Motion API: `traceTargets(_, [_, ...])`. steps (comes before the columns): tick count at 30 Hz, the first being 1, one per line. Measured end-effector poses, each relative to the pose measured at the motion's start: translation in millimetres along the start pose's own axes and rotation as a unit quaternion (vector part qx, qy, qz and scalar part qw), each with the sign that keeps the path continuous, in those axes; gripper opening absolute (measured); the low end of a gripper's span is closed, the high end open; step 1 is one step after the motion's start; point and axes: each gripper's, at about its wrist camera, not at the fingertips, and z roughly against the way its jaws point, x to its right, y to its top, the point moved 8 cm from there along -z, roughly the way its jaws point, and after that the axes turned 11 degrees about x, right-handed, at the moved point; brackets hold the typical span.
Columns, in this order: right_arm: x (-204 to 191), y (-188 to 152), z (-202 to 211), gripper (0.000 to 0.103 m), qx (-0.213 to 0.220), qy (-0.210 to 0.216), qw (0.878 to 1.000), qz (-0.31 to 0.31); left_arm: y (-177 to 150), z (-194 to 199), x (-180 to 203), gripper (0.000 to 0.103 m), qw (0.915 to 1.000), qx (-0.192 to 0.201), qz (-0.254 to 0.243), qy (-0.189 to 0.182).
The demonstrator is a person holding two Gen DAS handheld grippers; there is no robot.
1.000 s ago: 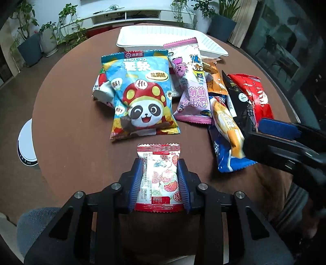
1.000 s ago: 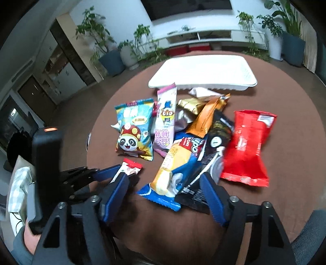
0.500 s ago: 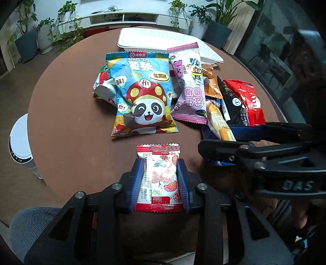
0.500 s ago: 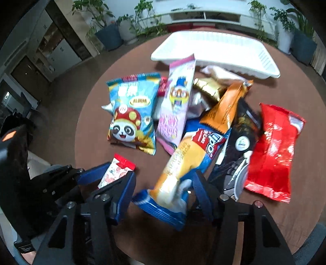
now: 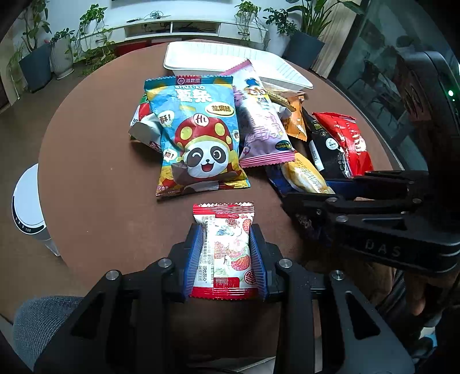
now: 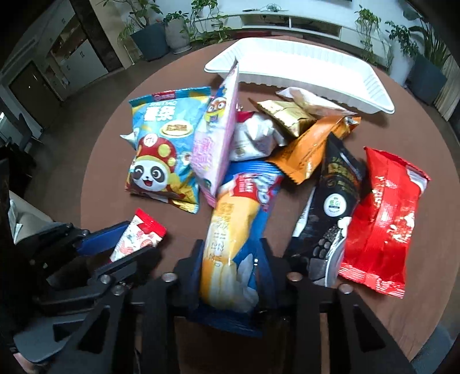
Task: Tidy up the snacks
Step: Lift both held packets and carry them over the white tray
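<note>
Snacks lie in a loose heap on a round brown surface (image 5: 95, 161). The biggest is a blue panda bag (image 5: 198, 135), flat, printed side up. Just beside it a long pink packet (image 5: 260, 120) overlaps the heap, its far end reaching the rim of a white tray (image 6: 310, 66) at the back of the surface. In the right wrist view an orange packet (image 6: 310, 149), a gold packet (image 6: 284, 115) and a white wrapper (image 6: 253, 135) crowd the middle, with a black packet (image 6: 336, 195) and a red bag (image 6: 385, 218) side by side to the right; the red bag's left edge touches the black packet. A blue-and-yellow packet (image 6: 238, 230) runs from under the pink packet toward the near edge. A small red-and-white packet (image 5: 227, 247) sits apart from the heap, nearest the person.

Potted plants (image 5: 37, 57) and a low white shelf (image 5: 172, 27) stand beyond the surface, and a white round appliance (image 5: 27, 207) stands on the floor at its left.

The left gripper (image 5: 225, 259) is closed narrow on the small red-and-white packet, its blue pads pressing both long sides. The right gripper (image 6: 233, 276) has just been closing, and its jaws now pinch the near end of the blue-and-yellow packet, which bulges between them. The two grippers sit close together, the right one's frame crossing the left wrist view in front of the black packet and red bag.
</note>
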Motion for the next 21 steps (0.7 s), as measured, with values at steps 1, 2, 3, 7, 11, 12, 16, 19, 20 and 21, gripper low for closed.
traceTargets(1, [1,-2,1,0.031,0.001,0.004,1.0,-0.003,0,0,0,0.031,1.0,0.0,0.0,0.0])
traceTargets(2, [2,-2,2,0.031,0.004,0.005,1.0,-0.005,0,0,0,0.03,1.0,0.0,0.0,-0.001])
traceTargets(3, [1,-4,4,0.031,0.006,0.006,1.0,-0.006,0,1,0,0.03,1.0,0.0,0.001,-0.002])
traceTargets(7, [5,-8,18,0.03,0.023,0.016,0.999,-0.02,0,1,1,0.029,0.9999,0.0,0.008,-0.01])
traceTargets(11, [13,-11,37,0.03,0.037,0.028,0.998,-0.039,0,2,1,0.029,0.9996,0.0,0.018,-0.022])
traceTargets(12, [15,-12,41,0.03,0.041,0.033,0.998,-0.045,0,3,1,0.029,0.9995,0.0,0.019,-0.025])
traceTargets(16, [20,-12,51,0.03,0.051,0.052,0.995,-0.067,0,5,5,0.029,0.9988,0.001,0.029,-0.04])
traceTargets(19, [24,-12,59,0.03,0.06,0.061,0.994,-0.074,2,7,6,0.029,0.9982,0.002,0.036,-0.049])
traceTargets(20, [21,-10,59,0.03,0.062,0.064,0.993,-0.077,2,8,7,0.029,0.998,0.002,0.037,-0.051])
traceTargets(21, [22,-10,61,0.03,0.062,0.066,0.993,-0.078,3,9,7,0.029,0.9979,0.003,0.038,-0.052])
